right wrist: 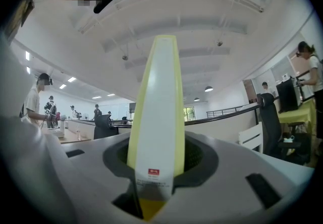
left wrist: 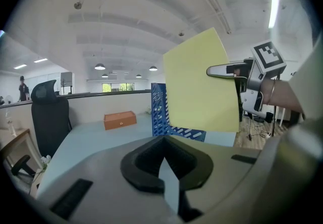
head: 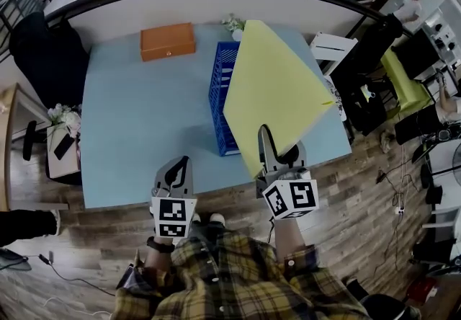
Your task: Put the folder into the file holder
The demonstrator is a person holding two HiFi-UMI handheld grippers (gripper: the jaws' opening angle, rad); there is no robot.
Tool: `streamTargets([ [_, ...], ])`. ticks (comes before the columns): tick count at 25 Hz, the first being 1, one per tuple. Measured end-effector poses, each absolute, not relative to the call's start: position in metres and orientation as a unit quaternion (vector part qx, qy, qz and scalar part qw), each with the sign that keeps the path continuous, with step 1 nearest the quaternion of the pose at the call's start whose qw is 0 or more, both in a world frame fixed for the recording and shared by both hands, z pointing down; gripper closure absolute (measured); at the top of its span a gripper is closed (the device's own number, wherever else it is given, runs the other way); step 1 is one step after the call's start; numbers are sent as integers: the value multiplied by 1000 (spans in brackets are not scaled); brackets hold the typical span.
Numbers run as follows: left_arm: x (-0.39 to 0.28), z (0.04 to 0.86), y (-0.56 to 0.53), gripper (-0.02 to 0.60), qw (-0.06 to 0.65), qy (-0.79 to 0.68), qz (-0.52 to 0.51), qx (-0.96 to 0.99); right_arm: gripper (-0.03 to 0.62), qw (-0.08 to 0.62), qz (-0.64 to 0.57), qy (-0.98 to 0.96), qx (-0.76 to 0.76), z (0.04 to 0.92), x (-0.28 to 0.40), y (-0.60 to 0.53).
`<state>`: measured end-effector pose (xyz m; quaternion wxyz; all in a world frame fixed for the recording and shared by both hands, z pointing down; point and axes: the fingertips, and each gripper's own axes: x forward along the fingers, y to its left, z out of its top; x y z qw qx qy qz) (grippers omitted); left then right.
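The right gripper (head: 265, 142) pinched the yellow folder (head: 277, 88) by its near corner, raised close by the blue file holder (head: 223, 95) on the table (head: 137, 124), while the left gripper (head: 180, 167) hovered empty, jaws pressed together.

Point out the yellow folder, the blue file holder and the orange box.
yellow folder (head: 274, 88), head view, middle of its cover.
blue file holder (head: 222, 106), head view, its slotted side wall.
orange box (head: 167, 41), head view, centre of its lid.
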<state>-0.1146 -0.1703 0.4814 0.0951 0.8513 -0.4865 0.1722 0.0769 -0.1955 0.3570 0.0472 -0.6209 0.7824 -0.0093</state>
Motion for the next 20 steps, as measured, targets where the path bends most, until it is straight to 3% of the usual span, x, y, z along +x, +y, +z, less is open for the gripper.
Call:
streamTargets([
  [20,-120,492,-190,591,111,-490,176,847,436,85,32,758,-646,364,67,-246],
])
